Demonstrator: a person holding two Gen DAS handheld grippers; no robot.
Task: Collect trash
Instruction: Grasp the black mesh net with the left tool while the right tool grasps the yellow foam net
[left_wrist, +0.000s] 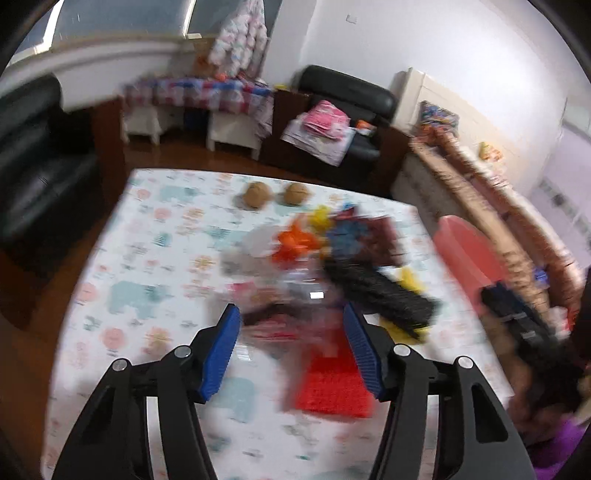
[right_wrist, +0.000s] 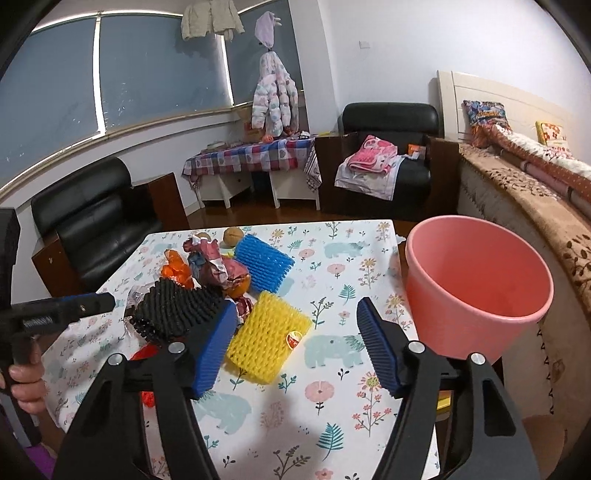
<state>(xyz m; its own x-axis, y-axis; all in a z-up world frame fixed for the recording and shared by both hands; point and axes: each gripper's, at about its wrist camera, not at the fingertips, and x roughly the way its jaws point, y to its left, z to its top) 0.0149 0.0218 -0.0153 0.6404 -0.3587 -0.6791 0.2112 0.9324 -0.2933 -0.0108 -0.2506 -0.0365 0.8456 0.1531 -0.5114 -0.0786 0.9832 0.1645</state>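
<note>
Tongs (right_wrist: 295, 325) angled down (jaws apart).

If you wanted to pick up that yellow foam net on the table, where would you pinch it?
I'd pinch the yellow foam net across its near corner, coming down from above on the side towards the right gripper. It lies flat on the tablecloth, soft and squashy, with that corner clear of the black net and the pile behind. The open jaws already straddle it.
</note>
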